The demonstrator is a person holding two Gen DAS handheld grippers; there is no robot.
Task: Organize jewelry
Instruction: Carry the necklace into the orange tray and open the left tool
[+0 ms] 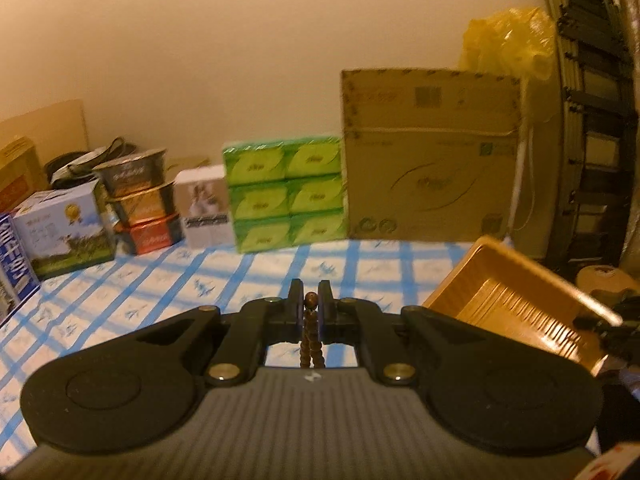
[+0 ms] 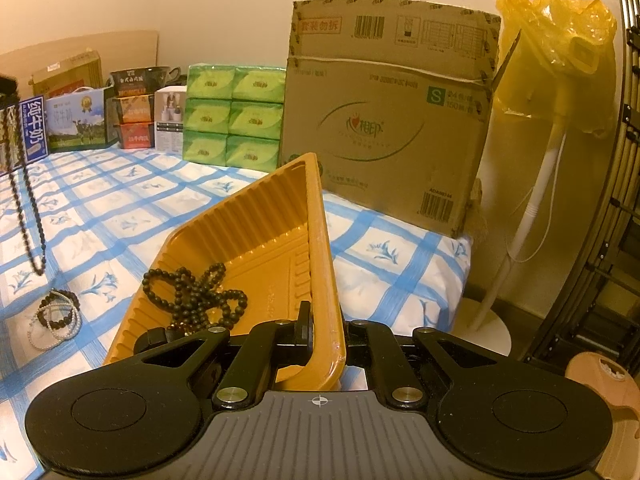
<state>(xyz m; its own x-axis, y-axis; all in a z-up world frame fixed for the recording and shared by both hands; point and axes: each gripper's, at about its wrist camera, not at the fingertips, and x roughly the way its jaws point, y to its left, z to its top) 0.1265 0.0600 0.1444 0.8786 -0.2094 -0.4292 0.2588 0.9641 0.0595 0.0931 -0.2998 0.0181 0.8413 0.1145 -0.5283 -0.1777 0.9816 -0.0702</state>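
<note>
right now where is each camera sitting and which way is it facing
Left wrist: on the left gripper, facing the back wall across the checkered bed cover; its own fingers pinch a brown bead string.
Right wrist: on the right gripper, facing the same wall; its fingers clamp the orange tray, tilted, with dark beads inside.
Shared: tray, green tissue packs, cardboard box, yellow bag.
</note>
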